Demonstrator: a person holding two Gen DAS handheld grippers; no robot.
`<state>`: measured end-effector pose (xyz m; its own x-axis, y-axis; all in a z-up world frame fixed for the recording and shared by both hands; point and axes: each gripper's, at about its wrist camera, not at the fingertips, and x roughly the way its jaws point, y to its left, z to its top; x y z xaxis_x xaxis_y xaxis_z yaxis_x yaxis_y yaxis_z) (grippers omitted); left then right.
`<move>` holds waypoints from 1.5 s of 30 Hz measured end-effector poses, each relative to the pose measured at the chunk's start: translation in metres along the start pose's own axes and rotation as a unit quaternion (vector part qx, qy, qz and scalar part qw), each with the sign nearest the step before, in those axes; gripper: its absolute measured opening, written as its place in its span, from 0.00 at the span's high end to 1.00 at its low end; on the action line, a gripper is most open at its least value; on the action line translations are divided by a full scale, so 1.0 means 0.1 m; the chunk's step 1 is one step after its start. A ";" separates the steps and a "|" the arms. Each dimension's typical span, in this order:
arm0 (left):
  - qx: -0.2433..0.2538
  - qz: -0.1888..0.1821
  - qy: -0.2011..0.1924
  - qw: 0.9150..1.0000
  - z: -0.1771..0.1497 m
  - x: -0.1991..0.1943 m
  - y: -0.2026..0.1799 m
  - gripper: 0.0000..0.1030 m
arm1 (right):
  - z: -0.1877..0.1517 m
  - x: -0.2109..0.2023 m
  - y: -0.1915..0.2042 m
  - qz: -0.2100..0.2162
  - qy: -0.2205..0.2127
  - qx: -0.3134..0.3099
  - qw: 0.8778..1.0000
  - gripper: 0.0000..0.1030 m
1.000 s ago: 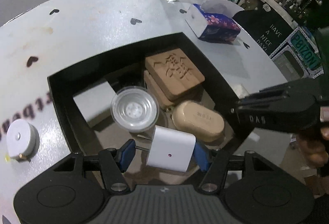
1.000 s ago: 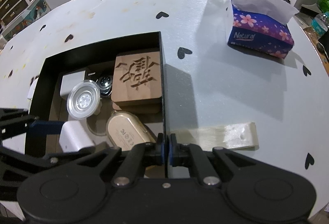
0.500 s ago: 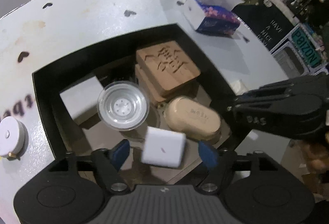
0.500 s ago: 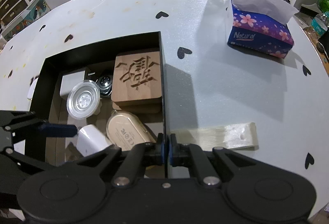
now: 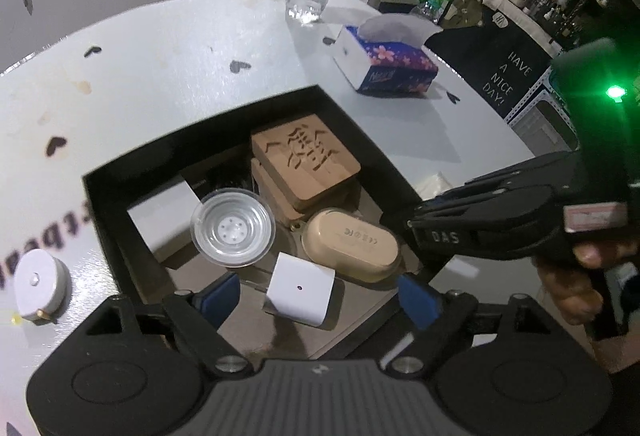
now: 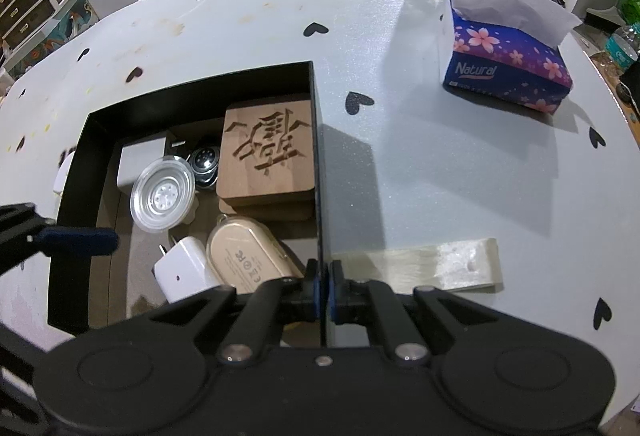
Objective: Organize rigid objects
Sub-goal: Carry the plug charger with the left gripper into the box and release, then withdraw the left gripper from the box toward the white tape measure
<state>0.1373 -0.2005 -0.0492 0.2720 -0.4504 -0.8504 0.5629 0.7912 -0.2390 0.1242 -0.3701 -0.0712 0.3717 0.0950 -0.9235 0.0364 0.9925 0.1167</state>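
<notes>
**Student:** Charger (image 5: 299,288) position and heading, please?

**Instructor:** White and cube-like, it is lying on the floor of the black box (image 5: 105,195), prongs pointing toward the box's left wall in the right wrist view. It is sitting just beside the beige oval case (image 5: 352,244), whose long axis is running along the near wall.

**Student:** And the left claw (image 5: 318,300)?

**Instructor:** Released; its jaws have just been opening, blue pads standing wide on either side of the charger, touching nothing.

**Student:** The right claw (image 6: 323,290)?

**Instructor:** Clenched on the box's thin right wall.

**Student:** Free room?

**Instructor:** Bare floor is showing at the near left corner; the carved wooden blocks (image 5: 306,163) and clear round lid (image 5: 233,227) are filling the rest. The desk (image 6: 420,163) is lying open beyond the wall.
</notes>
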 end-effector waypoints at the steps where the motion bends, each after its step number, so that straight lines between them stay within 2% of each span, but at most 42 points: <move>1: 0.000 0.001 -0.005 1.000 -0.01 -0.04 0.00 0.14 | 0.00 0.00 0.00 0.000 0.000 0.000 1.000 0.95; 13: -0.022 0.039 -0.064 0.997 -0.16 -0.53 0.02 0.01 | 0.00 0.00 0.01 0.002 0.000 -0.005 1.000 0.95; 20: -0.035 0.060 -0.077 0.995 -0.27 -0.66 0.05 0.00 | 0.00 0.00 0.00 0.003 0.000 -0.007 1.000 0.95; 26: -0.064 0.080 -0.085 0.991 -0.36 -0.72 0.15 0.00 | 0.00 -0.01 0.00 0.004 0.001 -0.008 1.000 0.95; 34: -0.111 0.112 -0.098 0.983 -0.46 -0.80 0.39 0.00 | 0.00 -0.01 0.00 0.005 0.000 -0.007 1.000 0.95; 40: -0.149 0.140 -0.125 0.971 -0.54 -0.88 0.64 0.00 | 0.00 -0.01 0.00 0.005 0.000 -0.007 1.000 0.95; 45: -0.156 0.164 -0.145 0.963 -0.56 -0.89 0.85 0.04 | 0.00 -0.01 0.00 0.005 0.001 -0.005 1.000 0.95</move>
<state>0.1172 -0.0703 -0.0205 0.6271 -0.2168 -0.7481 0.1611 0.9758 -0.1477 0.1236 -0.3698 -0.0706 0.3709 0.1057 -0.9226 0.0224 0.9922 0.1227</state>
